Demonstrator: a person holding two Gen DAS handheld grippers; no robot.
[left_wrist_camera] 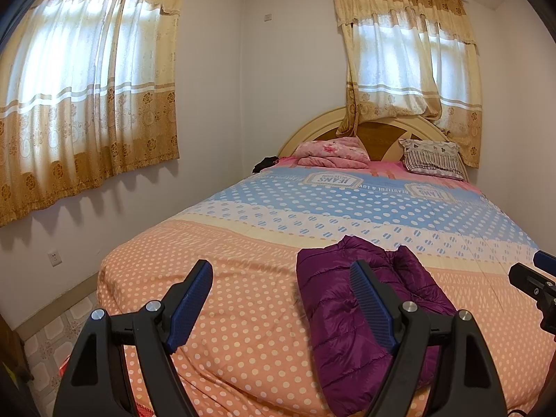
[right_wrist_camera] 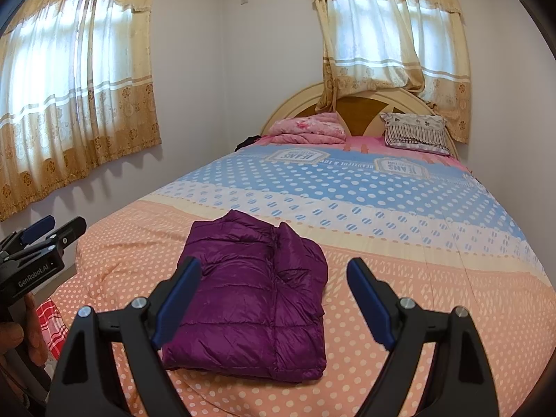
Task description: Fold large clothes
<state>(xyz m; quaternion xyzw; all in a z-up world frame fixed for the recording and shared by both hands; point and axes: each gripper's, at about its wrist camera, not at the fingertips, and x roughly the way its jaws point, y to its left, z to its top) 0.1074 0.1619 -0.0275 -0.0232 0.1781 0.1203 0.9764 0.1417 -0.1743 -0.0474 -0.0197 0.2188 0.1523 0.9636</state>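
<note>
In the left wrist view the left gripper [left_wrist_camera: 281, 279] stands wide with nothing between its blue pads — it hangs above the near end of the bed [left_wrist_camera: 222, 312], clear of the cloth. The purple padded jacket [left_wrist_camera: 368, 316] lies to the right of it, partly behind the right-hand finger, already gathered into a compact block on the orange dotted quilt. The right gripper's tip [left_wrist_camera: 535, 278] pokes in at the far right edge, apart from the jacket. To the left the bed's edge drops to a tiled floor [left_wrist_camera: 52, 340], with a narrow strip between mattress and wall.

In the right wrist view the right gripper [right_wrist_camera: 274, 278] is likewise spread wide and empty, hovering over the near edge with the jacket lying in the gap between its fingers (below them, not touched). Here the jacket reads as a neat rectangle, sleeves tucked out of sight, one thick bulge along its far right corner. The folding looks finished or all but finished; at most a last pressing-flat remains, in my judgement. The left gripper sits at the far left, off the bed's corner.

Room is generous — the whole blue dotted stretch beyond the jacket is free up to the pink blanket [right_wrist_camera: 309, 127] and the pillow [right_wrist_camera: 415, 128] at the headboard.
</note>
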